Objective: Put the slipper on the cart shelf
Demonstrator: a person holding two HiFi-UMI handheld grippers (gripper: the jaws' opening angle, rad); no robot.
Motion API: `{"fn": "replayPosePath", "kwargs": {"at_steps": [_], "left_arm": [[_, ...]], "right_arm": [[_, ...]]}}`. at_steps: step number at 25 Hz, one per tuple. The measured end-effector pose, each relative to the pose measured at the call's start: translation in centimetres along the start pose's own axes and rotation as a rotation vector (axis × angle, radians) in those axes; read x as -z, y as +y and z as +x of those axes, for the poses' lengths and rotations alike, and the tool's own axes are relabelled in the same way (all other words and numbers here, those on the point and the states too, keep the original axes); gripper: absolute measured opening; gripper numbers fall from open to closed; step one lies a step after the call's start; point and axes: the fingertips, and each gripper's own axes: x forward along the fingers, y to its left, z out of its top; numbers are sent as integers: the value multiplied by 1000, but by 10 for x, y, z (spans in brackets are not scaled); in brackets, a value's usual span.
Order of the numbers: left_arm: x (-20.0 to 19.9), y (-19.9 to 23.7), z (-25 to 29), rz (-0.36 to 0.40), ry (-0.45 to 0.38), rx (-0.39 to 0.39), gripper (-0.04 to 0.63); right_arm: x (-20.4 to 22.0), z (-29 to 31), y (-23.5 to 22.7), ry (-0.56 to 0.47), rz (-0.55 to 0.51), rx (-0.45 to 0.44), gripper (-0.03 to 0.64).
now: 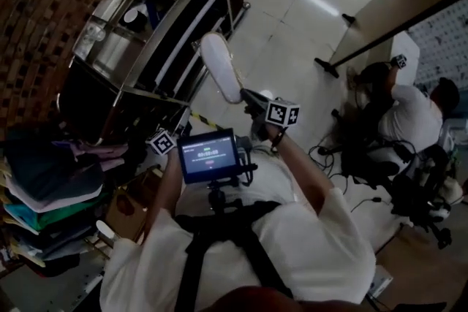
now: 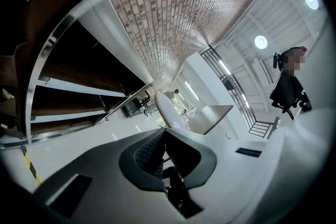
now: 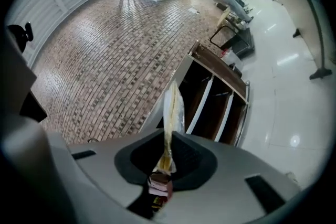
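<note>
Now the right gripper (image 3: 169,145) clenches the slipper (image 3: 172,105) by one end, sole edge-on, probably to slide it onto the cart (image 1: 175,11) shelf; the left gripper (image 2: 164,136) is closed, empty.

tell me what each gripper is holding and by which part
The right gripper pinches the slipper by one end, edge-on between its jaws. The left gripper holds nothing.

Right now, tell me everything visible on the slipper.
The slipper is off-white, thin and flat, an elongated oval with a rounded end. It hangs in the air, clamped at one end by the right gripper, free end angled toward the cart. In the right gripper view it stands edge-on between the jaws, yellowish near the grip. Nothing else touches it.
</note>
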Motion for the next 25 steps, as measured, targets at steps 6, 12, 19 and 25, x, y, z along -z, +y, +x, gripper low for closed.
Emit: {"fn": "replayPosePath", "kwargs": {"at_steps": [6, 12, 19, 25], "left_arm": [[10, -15, 32, 36, -71, -76, 2], [28, -28, 33, 77, -96, -142, 2], [12, -12, -2, 44, -180, -215, 2], [-8, 5, -14, -7, -245, -244, 2]], "right_arm": [[-33, -11, -39, 80, 33, -39, 51], [-51, 8, -65, 179, 27, -69, 51], [-44, 55, -69, 218, 40, -87, 51], [-27, 81, -55, 274, 53, -52, 51]]}}
